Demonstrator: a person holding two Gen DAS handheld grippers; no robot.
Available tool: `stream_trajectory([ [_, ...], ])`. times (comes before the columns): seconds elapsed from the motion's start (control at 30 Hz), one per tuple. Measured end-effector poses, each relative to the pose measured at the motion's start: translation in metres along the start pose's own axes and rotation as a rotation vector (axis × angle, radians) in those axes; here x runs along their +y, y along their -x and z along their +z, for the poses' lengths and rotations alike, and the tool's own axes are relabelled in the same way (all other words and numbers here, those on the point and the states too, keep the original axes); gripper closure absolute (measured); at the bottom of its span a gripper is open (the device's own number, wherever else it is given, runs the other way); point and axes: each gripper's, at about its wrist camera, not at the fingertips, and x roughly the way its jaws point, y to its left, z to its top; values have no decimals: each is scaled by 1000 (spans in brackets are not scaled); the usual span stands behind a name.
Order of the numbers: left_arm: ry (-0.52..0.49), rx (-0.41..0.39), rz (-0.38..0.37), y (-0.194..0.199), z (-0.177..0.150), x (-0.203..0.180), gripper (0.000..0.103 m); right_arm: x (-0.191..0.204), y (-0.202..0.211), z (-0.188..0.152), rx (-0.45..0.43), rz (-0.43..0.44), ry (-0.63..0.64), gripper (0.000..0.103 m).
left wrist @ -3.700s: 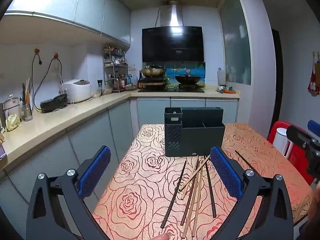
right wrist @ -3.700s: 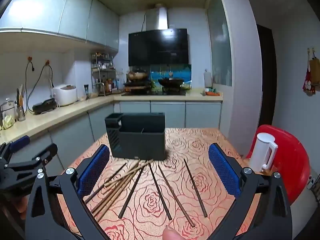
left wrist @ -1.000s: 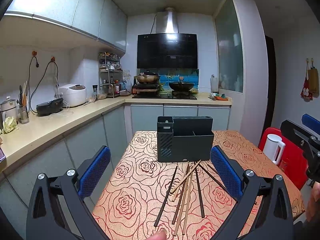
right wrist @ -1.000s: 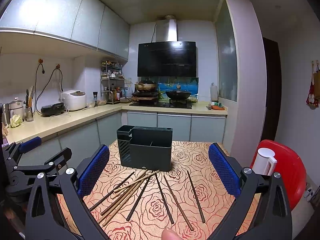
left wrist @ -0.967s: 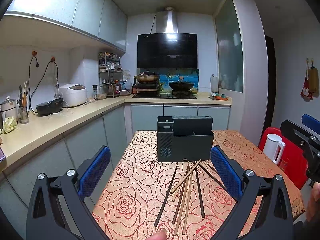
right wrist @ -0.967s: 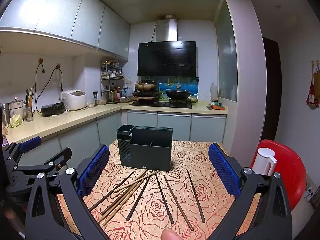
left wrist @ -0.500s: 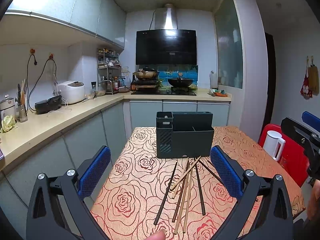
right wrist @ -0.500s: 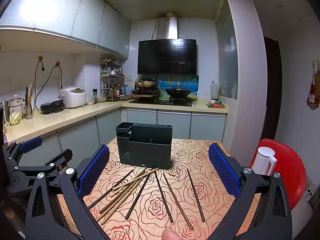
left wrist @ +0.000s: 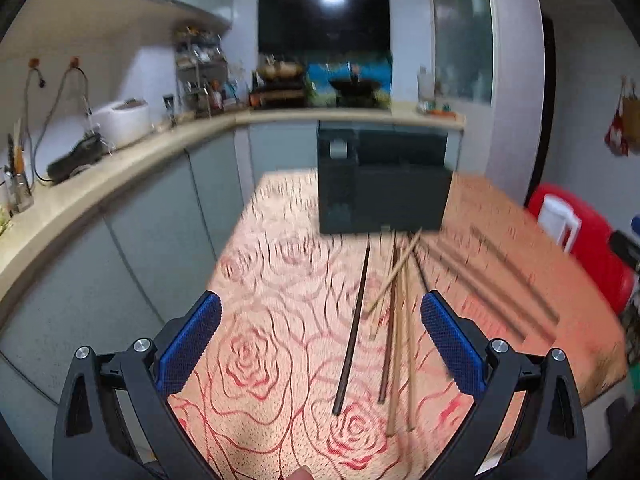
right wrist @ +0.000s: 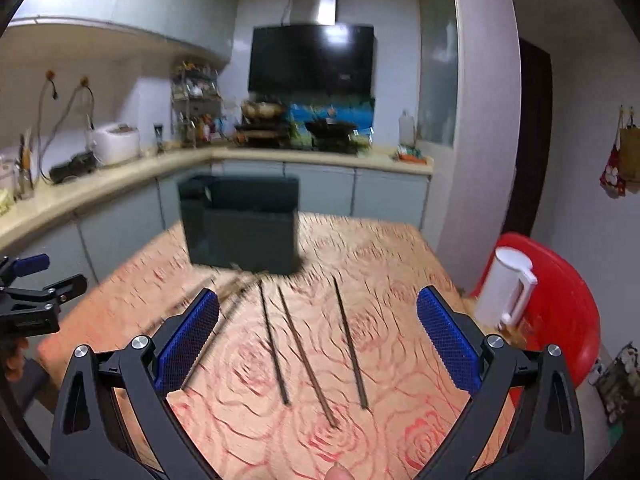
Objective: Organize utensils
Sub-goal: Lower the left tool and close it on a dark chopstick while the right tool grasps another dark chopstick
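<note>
On the tabletop (right wrist: 400, 248), chopsticks (right wrist: 308, 354) lie scattered before the organizer (right wrist: 242, 226); both grippers (left wrist: 320, 346) (right wrist: 318, 342) hover, fingers spread, empty.

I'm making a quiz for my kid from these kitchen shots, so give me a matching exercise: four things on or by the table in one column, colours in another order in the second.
Column one:
1. utensil holder
2. jug
3. chair
4. gripper pads

Column two:
A. red
B. blue
C. dark grey
D. white

Pairs: 1-C, 2-D, 3-A, 4-B
</note>
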Motion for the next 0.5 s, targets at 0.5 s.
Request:
stream_trajectory([
  [0.5, -19, 260, -48, -87, -51, 0, 19, -32, -60, -40, 172, 14, -74, 6],
])
